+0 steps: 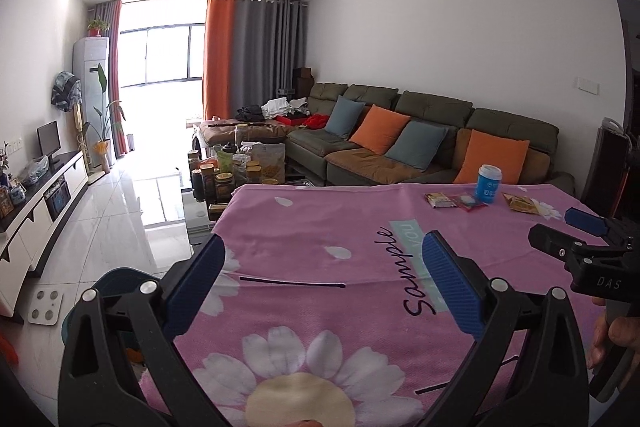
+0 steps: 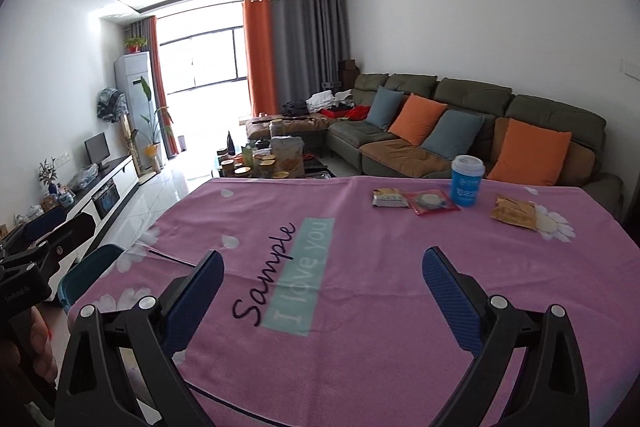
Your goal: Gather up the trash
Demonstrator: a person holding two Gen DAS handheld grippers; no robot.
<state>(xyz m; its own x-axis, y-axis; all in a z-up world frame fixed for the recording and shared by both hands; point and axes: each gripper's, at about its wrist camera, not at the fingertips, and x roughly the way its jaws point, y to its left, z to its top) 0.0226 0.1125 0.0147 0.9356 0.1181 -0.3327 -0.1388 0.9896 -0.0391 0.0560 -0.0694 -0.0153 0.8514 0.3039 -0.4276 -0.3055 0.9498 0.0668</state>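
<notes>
**Trash at far edge, both grippers empty**

While both grippers hover over the pink tablecloth (image 2: 360, 235), nothing sits btwn their pads. Left gripper (image 1: 324, 287): jaws spread wide, empty. Right gripper (image 2: 324, 301): jaws fully apart, also empty. Trash lies near the far side of the table, sofa (image 2: 460, 115) behind: blue cup (image 2: 466, 185) upright, red wrapper (image 2: 430, 202) just left of it, white-green packet (image 2: 390, 198) beside that, brown packet (image 2: 514, 213) to the cup's right. All well apart from both grippers.

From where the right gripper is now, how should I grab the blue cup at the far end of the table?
Grip the blue cup around its mid-body, below the white lid, coming level from the near side. It stands upright, so its round wall suits the open right gripper. The red wrapper lies against its base: stay above it.
</notes>
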